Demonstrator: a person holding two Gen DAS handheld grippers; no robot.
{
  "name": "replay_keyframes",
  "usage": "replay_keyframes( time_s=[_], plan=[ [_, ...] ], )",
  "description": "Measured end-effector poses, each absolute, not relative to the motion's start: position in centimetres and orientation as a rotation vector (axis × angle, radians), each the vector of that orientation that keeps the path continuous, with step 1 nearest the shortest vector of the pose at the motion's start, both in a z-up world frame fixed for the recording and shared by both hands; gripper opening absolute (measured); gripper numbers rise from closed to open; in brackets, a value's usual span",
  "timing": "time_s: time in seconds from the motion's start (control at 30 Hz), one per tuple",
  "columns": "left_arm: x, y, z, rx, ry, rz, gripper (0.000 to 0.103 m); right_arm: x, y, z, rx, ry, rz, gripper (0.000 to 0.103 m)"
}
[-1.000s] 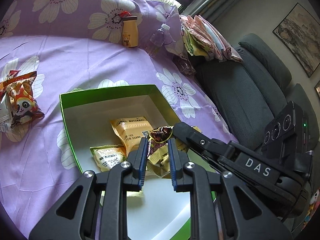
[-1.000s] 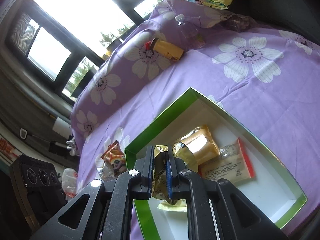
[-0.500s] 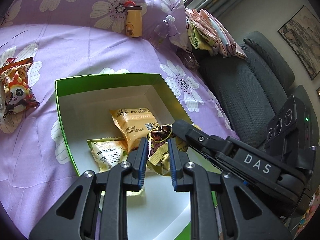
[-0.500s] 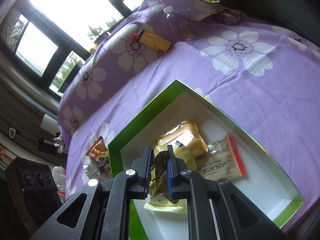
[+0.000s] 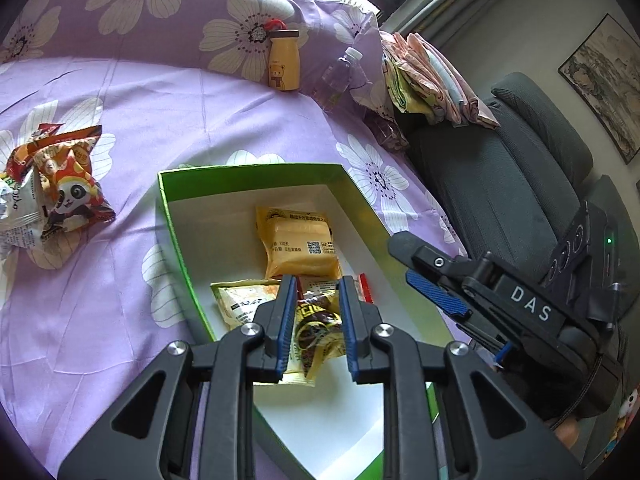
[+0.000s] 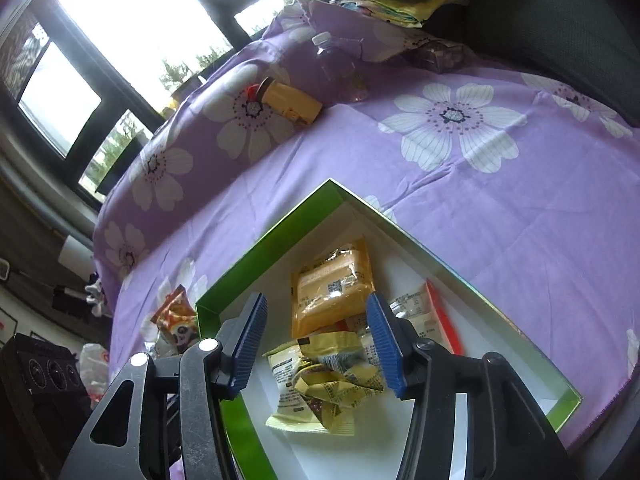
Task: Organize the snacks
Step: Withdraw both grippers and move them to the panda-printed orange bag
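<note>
A green-walled box (image 5: 256, 171) with a white floor sits on a purple bedspread (image 5: 160, 120) printed with white flowers; everything else is placed relative to this box. Inside it lie several snack packets: an orange-yellow packet (image 5: 298, 242) near the middle, a pale yellow packet (image 5: 244, 300) beside the left wall, a clear packet with a red edge (image 6: 434, 312) towards the right wall, and a crumpled yellow-and-brown packet (image 6: 328, 372) on top of the others at the near end. The left gripper (image 5: 316, 320) hovers over the near end of the box, its blue-padded fingers partly apart on either side of the crumpled packet; whether they touch it cannot be told. The right gripper (image 6: 320, 344) is spread wide above the same packet, gripping nothing. Left of the box, on the bedspread, lies a red panda-print bag (image 5: 66, 184) with a silvery bag (image 5: 16, 220) next to it. Beyond the box stand a yellow bear bottle (image 5: 284, 60) and a clear water bottle (image 5: 340, 72).
</note>
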State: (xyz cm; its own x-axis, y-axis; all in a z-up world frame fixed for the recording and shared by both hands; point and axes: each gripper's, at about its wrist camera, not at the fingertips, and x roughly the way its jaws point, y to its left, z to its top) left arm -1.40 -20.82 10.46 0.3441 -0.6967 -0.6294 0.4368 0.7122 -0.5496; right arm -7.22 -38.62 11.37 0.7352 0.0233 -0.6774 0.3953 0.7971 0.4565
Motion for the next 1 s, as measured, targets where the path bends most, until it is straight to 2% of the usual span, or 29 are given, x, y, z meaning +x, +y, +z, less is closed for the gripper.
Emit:
replay_keyframes(
  time_s=[0.2, 0.3, 0.4, 0.47, 0.53, 0.73, 1.0],
  plan=[
    [-2.0, -17.1, 11.6, -0.287, 0.908, -0.688, 0.03, -7.1, -37.5, 12.2, 0.587, 0.712, -0.243, 0.06],
    [-2.0, -14.7, 12.1, -0.275, 0.884, -0.645, 0.04, -7.0, -36.6, 12.6, 0.554, 0.709, -0.252, 0.064],
    [-1.8, -12.1, 12.6, -0.262, 0.861, -0.589, 0.056, -6.9, -35.7, 13.0, 0.518, 0.703, -0.265, 0.07],
    [-1.7, -10.2, 12.8, -0.261, 0.848, -0.545, 0.076, -6.7, -34.9, 13.3, 0.491, 0.701, -0.274, 0.073],
    [-1.5, -8.3, 12.8, -0.251, 0.839, -0.507, 0.085, -6.4, -34.2, 13.3, 0.464, 0.704, -0.276, 0.074],
    [-0.7, -2.4, 10.9, -0.234, 0.817, -0.379, 0.092, -5.1, -31.0, 13.2, 0.374, 0.73, -0.248, 0.076],
    [3.1, 3.4, 5.9, -0.331, 0.921, -0.215, 0.09, -2.7, -25.8, 12.0, 0.255, 0.781, -0.194, 0.077]
  ],
)
